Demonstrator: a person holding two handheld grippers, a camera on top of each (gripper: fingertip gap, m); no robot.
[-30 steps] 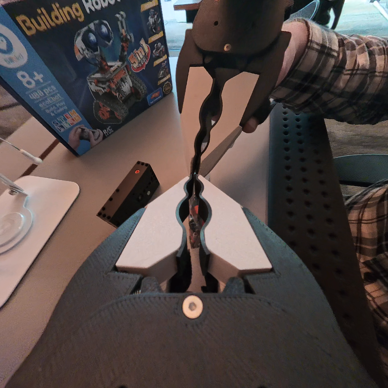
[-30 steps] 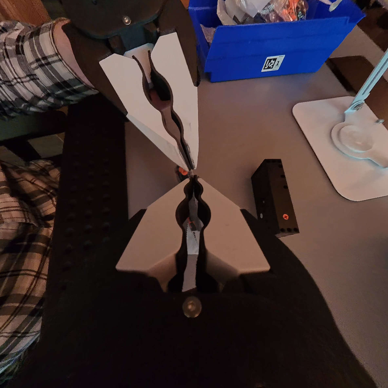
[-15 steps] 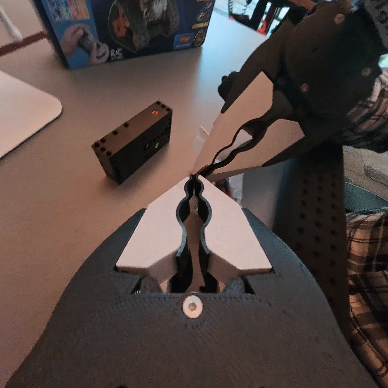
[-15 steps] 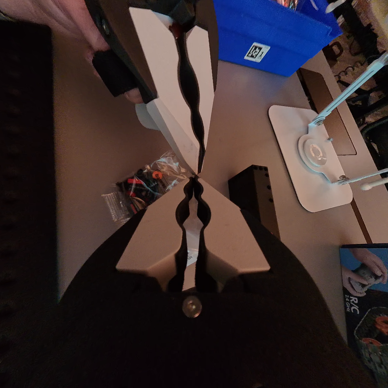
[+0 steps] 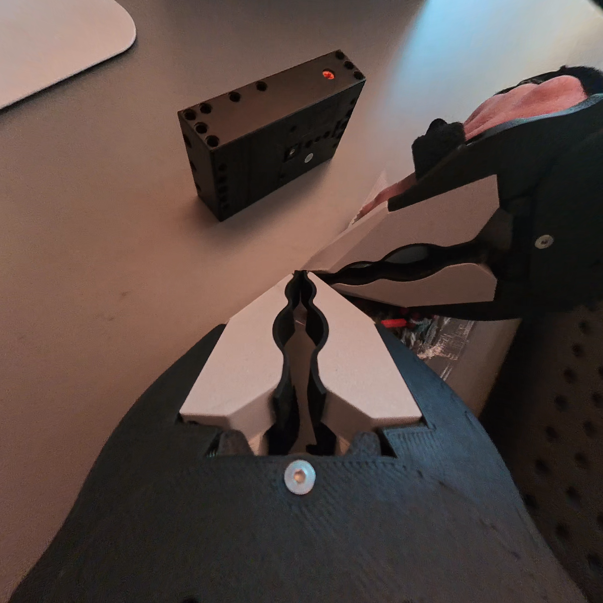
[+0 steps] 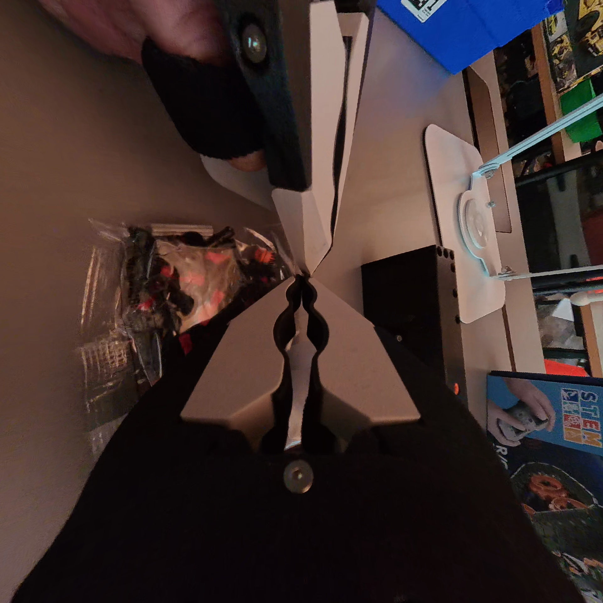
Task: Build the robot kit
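Note:
A clear plastic bag (image 6: 182,293) of small black and red parts lies on the tan table; it also shows in the left wrist view (image 5: 424,329). My left gripper (image 5: 300,274) is shut, its tips pinching the bag's edge. My right gripper (image 6: 301,277) is shut on the same edge, tip to tip with the left. In the left wrist view the right gripper (image 5: 321,277) comes in from the right. In the right wrist view the left gripper (image 6: 311,269) comes down from above, held by a hand (image 6: 130,29). The pinched spot itself is hidden by the tips.
A black block (image 5: 270,140) with holes and a red dot lies just beyond the tips, also in the right wrist view (image 6: 408,293). A white stand base (image 6: 463,228), a blue bin (image 6: 473,29) and a printed toy box (image 6: 554,456) stand further off. A dark perforated panel (image 5: 554,456) lines the table's edge. My left and right fingertips are right by each other. Both grippers' tips are roughly 20 centimetres from the dark perforated panel (image 5: 554,456).
Both grippers have stayed shut and tip to tip while turning and dropping toward the table. The bag now spreads out on the table beside them. The black block looks closer.

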